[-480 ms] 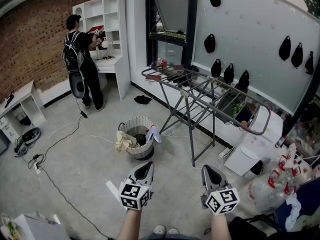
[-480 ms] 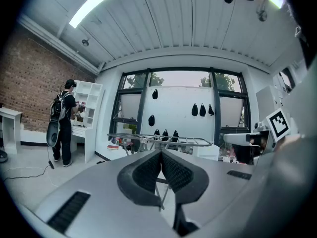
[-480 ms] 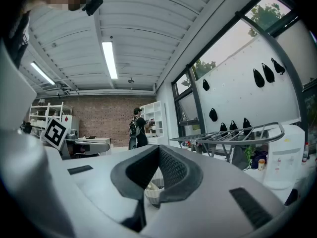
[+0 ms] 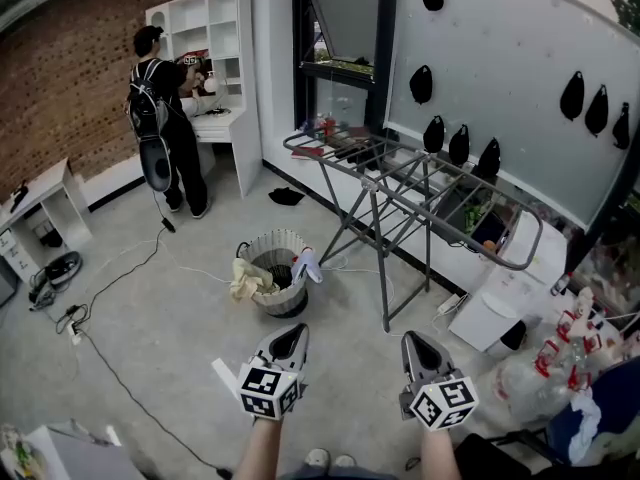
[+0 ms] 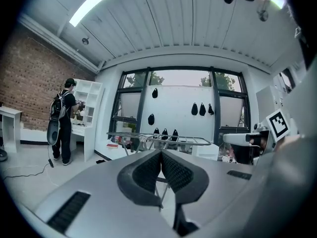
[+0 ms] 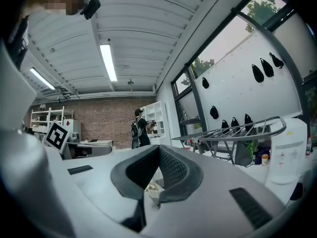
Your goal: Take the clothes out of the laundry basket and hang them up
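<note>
Standing back from the work is where this moment finds things, so I judge the task to be at its approach, with nothing lifted out yet. The floor point(image 4: 150, 328) is bare grey concrete, smooth and hard, with a thin dark cable point(image 4: 130, 268) trailing over it. The drying rack point(image 4: 420, 183) is a grey metal frame on splayed legs, its top a grid of slim rails with nothing hung on them (a few small items seem to lie at its far end, too small to name). Just beside its near leg sits the laundry basket point(image 4: 272, 268), a round, pale, slatted tub. The clothes point(image 4: 248, 280) are in it and spilling over its rim: a soft, crumpled cream piece on one side, a white piece point(image 4: 305, 265) on the other.

Nearest the camera, well apart from the basket, the left gripper point(image 4: 290, 340) and right gripper point(image 4: 415, 346) are held about level. Each has its ribbed dark pads pressed together on nothing.

The next move, as I judge it, calls for stepping closer, tipping one gripper down, spreading its jaws and pinching a limp fold at the rim.
</note>
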`<state>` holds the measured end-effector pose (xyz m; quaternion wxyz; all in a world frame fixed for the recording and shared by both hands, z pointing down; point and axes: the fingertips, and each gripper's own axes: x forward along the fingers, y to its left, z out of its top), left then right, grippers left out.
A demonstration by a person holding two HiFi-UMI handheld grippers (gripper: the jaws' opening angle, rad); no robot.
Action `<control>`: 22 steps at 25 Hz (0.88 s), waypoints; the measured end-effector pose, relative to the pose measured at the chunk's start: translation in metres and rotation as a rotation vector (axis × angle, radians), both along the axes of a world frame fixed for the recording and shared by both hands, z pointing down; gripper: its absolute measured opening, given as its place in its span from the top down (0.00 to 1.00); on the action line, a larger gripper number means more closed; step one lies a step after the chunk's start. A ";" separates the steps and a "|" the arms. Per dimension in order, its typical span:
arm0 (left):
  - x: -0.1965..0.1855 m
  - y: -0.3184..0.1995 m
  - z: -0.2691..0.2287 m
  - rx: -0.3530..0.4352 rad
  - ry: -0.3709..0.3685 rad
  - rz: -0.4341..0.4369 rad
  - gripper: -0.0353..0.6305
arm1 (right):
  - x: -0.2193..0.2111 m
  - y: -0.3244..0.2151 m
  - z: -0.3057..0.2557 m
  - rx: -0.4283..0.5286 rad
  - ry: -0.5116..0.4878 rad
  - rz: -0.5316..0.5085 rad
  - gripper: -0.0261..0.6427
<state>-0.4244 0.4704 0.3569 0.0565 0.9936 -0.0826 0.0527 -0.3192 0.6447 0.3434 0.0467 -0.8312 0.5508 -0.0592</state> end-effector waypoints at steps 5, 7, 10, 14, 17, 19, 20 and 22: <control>0.005 0.007 0.002 -0.007 -0.001 0.024 0.92 | 0.002 0.004 0.004 0.001 -0.021 -0.006 0.96; 0.006 0.008 0.003 -0.013 -0.005 0.030 0.91 | -0.001 0.001 0.007 -0.011 -0.021 -0.018 0.96; 0.007 0.007 0.005 -0.016 -0.009 0.031 0.91 | -0.003 -0.003 0.008 -0.009 -0.024 -0.031 0.96; 0.008 0.006 0.006 -0.022 -0.003 0.046 0.91 | -0.004 -0.006 0.009 0.007 -0.034 -0.046 0.92; 0.007 0.002 0.003 -0.021 0.011 0.044 0.90 | -0.003 -0.008 0.008 0.024 -0.036 -0.043 0.90; 0.005 -0.002 0.002 -0.032 0.020 0.042 0.82 | -0.004 -0.010 0.007 0.029 -0.035 -0.045 0.85; 0.005 -0.003 0.002 -0.038 0.021 0.042 0.77 | -0.005 -0.011 0.006 0.031 -0.037 -0.049 0.83; 0.005 -0.006 0.003 -0.045 0.022 0.042 0.74 | -0.006 -0.014 0.007 0.038 -0.050 -0.059 0.79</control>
